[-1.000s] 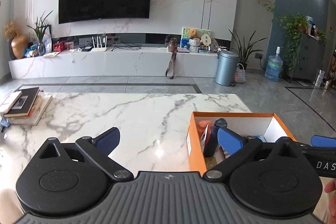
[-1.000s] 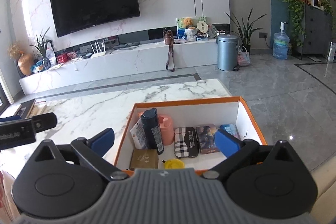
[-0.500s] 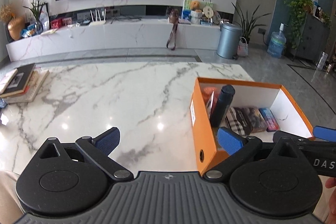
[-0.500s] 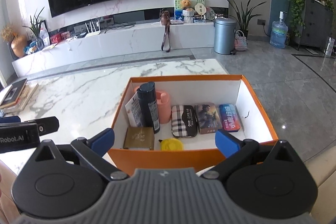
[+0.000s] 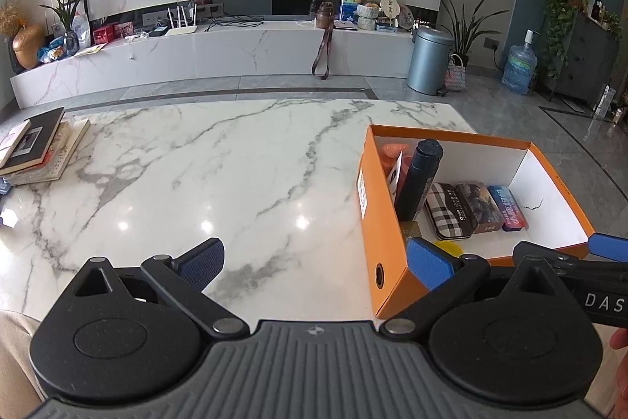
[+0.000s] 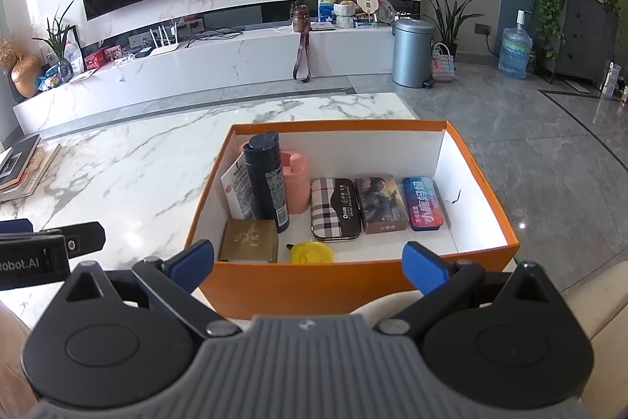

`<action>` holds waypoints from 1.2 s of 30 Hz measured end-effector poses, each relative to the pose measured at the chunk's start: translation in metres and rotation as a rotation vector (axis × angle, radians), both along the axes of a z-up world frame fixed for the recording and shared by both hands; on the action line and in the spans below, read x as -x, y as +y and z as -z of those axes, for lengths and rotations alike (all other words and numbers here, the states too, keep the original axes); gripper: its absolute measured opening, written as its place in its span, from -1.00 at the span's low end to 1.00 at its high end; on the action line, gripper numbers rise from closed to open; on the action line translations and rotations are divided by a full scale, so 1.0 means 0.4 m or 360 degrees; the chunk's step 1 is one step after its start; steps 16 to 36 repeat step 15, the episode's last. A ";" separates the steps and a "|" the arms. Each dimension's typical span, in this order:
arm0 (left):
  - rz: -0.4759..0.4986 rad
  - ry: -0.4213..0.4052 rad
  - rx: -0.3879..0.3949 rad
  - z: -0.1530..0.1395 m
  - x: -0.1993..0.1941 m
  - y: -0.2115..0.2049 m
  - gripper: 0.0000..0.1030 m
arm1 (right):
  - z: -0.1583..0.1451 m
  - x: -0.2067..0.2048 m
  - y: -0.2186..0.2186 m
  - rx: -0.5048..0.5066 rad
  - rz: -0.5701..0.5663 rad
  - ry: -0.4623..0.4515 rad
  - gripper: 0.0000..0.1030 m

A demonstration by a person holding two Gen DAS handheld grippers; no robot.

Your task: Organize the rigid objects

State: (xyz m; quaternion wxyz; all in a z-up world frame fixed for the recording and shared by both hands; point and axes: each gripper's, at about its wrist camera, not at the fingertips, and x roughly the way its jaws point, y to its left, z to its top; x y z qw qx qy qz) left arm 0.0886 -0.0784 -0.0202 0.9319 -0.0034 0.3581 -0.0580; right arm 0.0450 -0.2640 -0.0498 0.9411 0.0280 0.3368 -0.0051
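Here the orange box (image 6: 353,285) sits at the right end of the marble table (image 5: 196,183), already holding the rigid things: a dark bottle (image 6: 265,179) standing upright at the left wall, a pink container (image 6: 296,183) just behind it, and a plaid case (image 6: 333,209), a picture tin (image 6: 378,203) and a blue tin (image 6: 424,203) lying flat in a row. A gold box (image 6: 249,240) and a yellow disc (image 6: 312,252) lie at the near wall.

The right claw (image 6: 308,260) hangs above the near rim with its jaws wide apart and nothing between them; the left claw (image 5: 314,258) hovers over bare table beside the box's left wall, equally spread and empty.

The step appears to be choosing a piece to pick. The three flat pieces have their long axes running away from the camera, so a grip across the short width, coming straight down, suits them best. The bottle's long axis is vertical and leans slightly left; a careless reach could tip it.
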 end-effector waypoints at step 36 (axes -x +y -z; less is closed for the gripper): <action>-0.0009 -0.0008 -0.0020 -0.005 0.003 -0.002 1.00 | 0.000 0.003 0.002 0.0002 -0.0010 0.0002 0.97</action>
